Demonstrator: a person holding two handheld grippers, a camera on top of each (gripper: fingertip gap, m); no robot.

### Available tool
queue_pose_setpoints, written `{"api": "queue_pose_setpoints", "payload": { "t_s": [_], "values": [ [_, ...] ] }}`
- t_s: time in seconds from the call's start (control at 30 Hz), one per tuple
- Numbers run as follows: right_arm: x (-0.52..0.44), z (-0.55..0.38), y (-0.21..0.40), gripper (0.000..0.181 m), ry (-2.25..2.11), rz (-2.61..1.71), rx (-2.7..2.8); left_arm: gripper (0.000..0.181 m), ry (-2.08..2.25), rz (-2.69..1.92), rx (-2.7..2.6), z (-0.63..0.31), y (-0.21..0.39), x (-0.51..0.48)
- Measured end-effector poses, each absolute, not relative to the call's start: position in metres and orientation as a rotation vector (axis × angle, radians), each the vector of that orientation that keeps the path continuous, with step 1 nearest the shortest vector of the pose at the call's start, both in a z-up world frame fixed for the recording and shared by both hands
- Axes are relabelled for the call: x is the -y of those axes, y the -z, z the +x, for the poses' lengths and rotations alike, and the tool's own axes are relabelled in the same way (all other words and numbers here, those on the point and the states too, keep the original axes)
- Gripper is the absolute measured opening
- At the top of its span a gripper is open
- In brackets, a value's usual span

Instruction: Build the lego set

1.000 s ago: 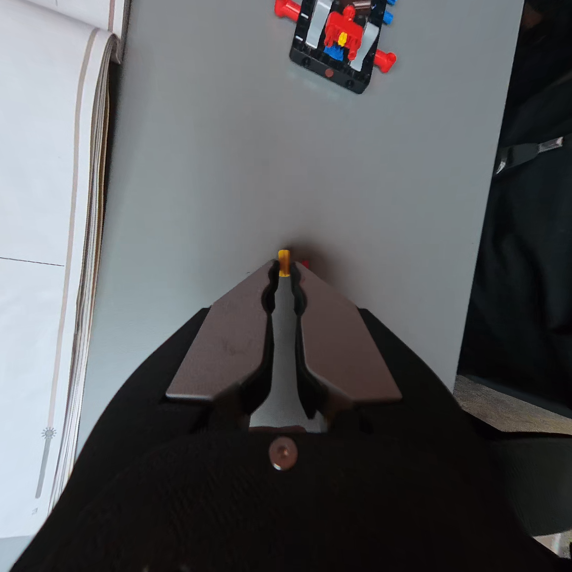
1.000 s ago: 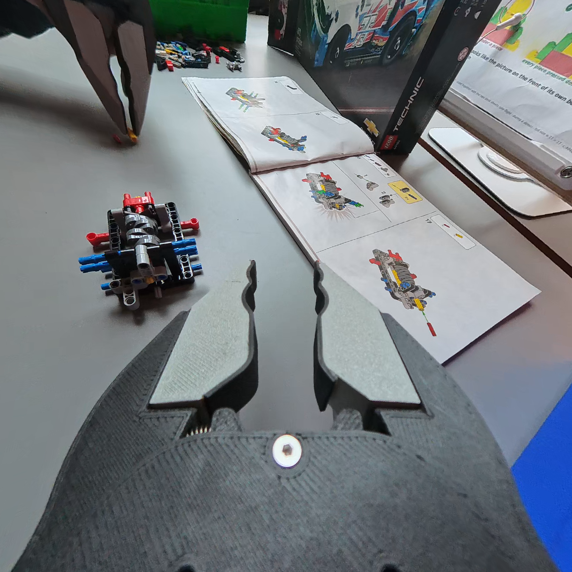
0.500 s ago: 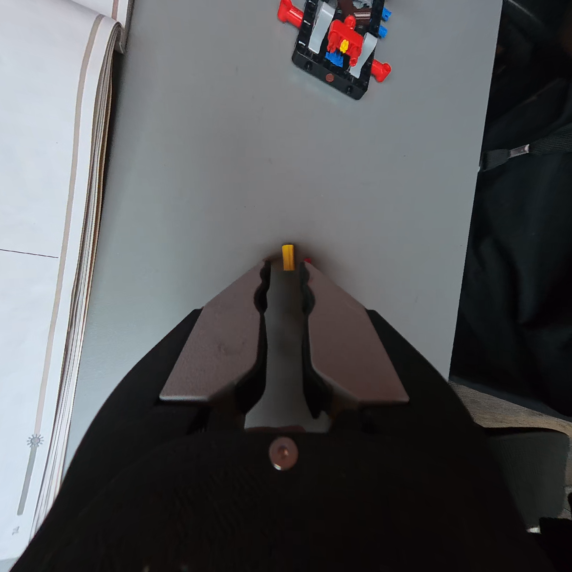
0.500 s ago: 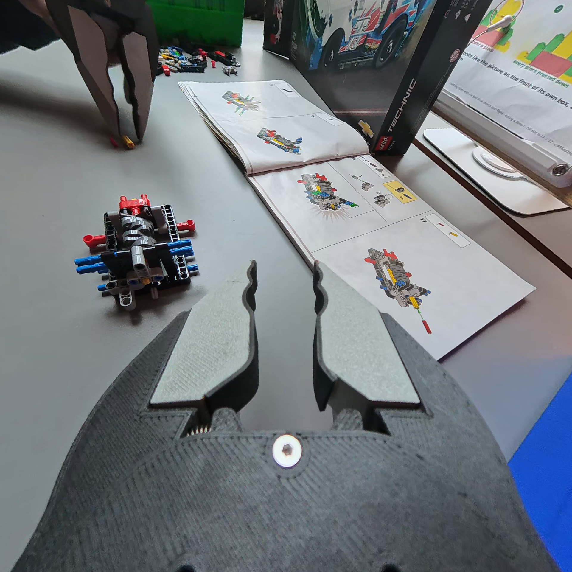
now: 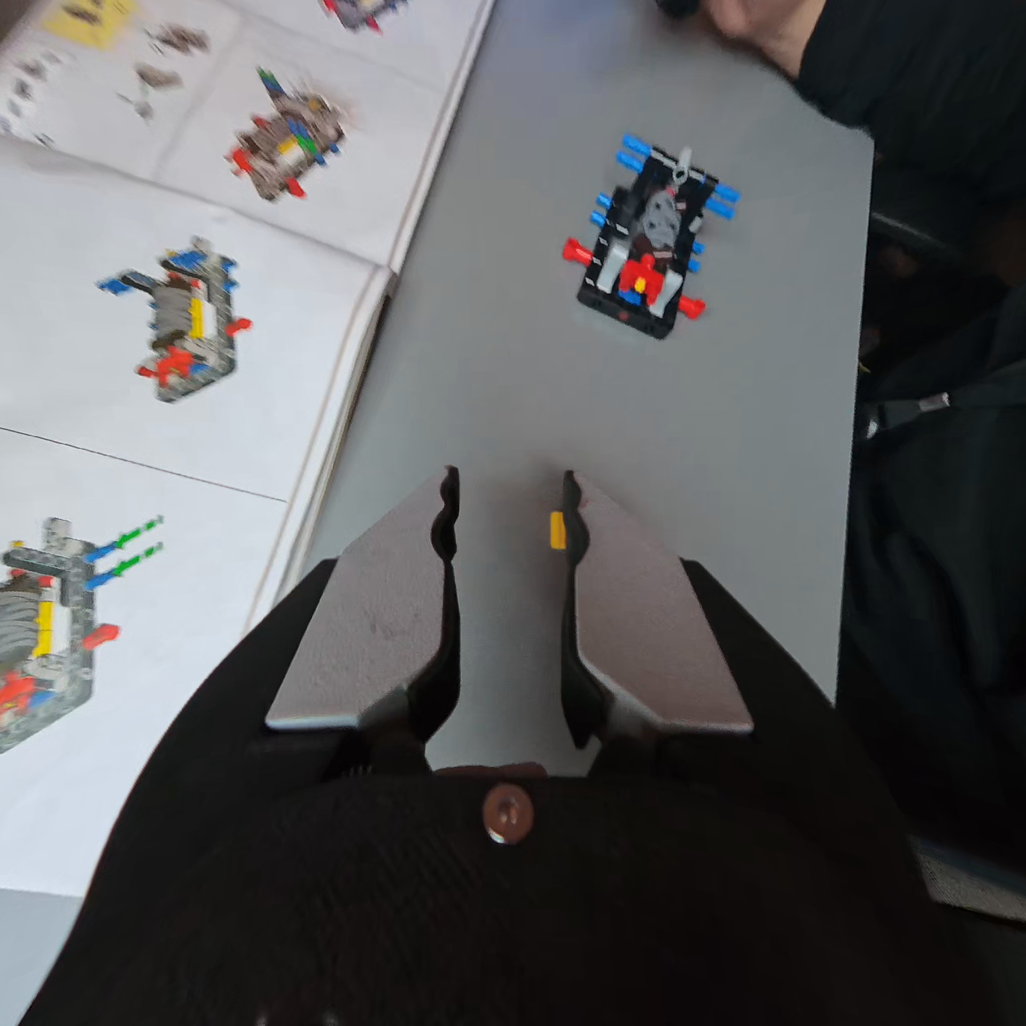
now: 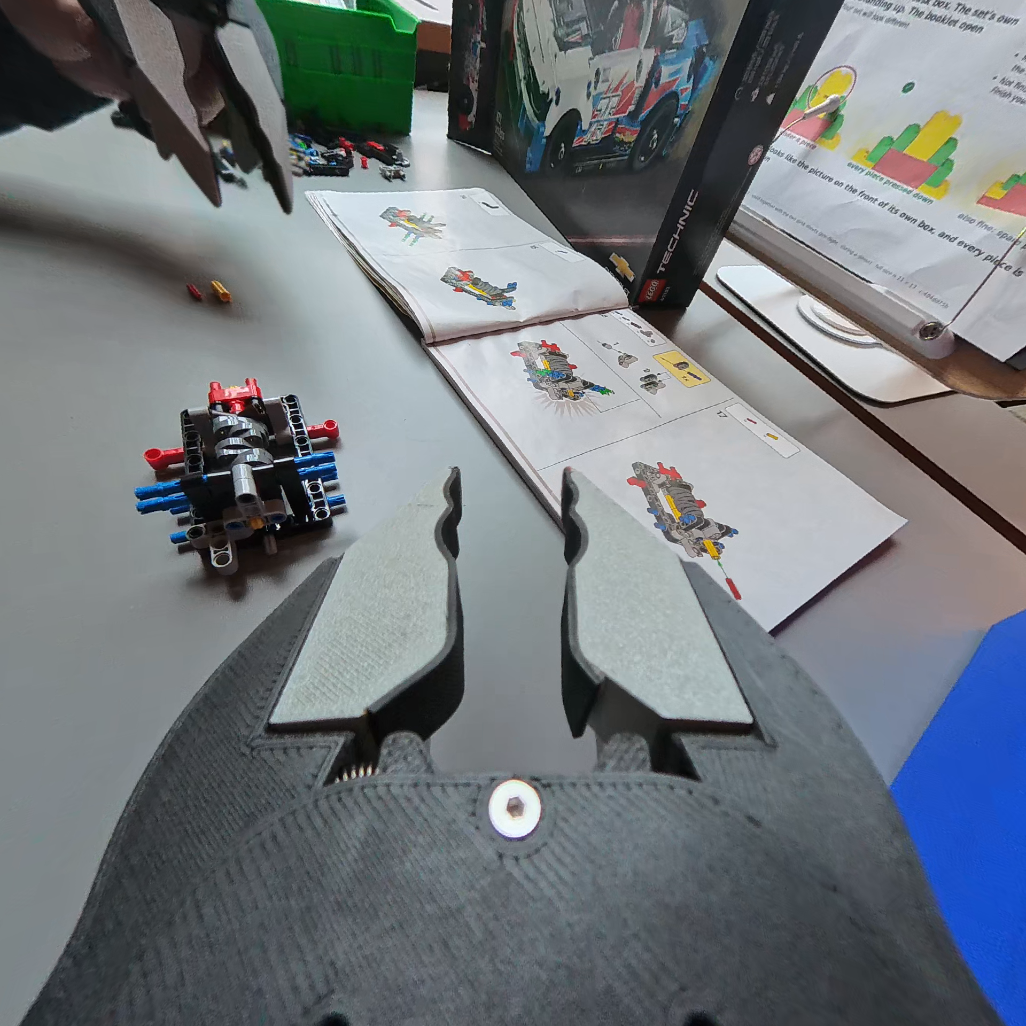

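A partly built black lego frame with blue and red pins (image 6: pixel 244 472) stands on the grey table; it also shows in the left wrist view (image 5: pixel 647 244). A small yellow piece (image 6: pixel 220 290) and a small red piece (image 6: pixel 193 291) lie loose on the table beyond it. My left gripper (image 5: pixel 511 483) is open and empty, lifted above the table; the yellow piece (image 5: pixel 557 530) shows below, beside its right finger. In the right wrist view the left gripper (image 6: pixel 252 202) hangs above the two pieces. My right gripper (image 6: pixel 511 483) is open and empty, just right of the frame.
The open instruction booklet (image 6: pixel 583 388) lies right of the frame and also shows in the left wrist view (image 5: pixel 166 333). The set's box (image 6: pixel 610 139) stands behind it. A green bin (image 6: pixel 344 61) and several loose pieces (image 6: pixel 344 152) are at the back. A person's dark sleeve (image 5: pixel 916 72) is at the table's far edge. The small red piece (image 6: pixel 193 291) is closer to my left gripper, around 6 cm from its tips; the right tips are 30 cm off.
My left gripper has opened wide, let go of the yellow piece and lifted off the table. The yellow and red pieces now lie free. My right gripper has barely moved.
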State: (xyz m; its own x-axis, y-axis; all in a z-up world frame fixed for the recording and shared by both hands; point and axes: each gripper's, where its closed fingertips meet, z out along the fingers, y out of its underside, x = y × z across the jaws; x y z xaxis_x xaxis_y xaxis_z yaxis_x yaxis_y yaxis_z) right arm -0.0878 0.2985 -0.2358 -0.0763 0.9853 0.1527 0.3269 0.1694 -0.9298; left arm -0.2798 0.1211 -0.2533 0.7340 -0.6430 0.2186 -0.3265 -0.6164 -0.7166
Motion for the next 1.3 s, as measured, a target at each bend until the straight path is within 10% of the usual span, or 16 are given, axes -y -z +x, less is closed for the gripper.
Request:
{"api": "queue_pose_setpoints", "payload": {
  "t_s": [1.3],
  "values": [
    [-0.297,-0.084,0.233,0.03,-0.938,-1.296,1.563,0.027,0.27,-2.031,-0.415,-0.327,0.261,-0.119]
  ]
}}
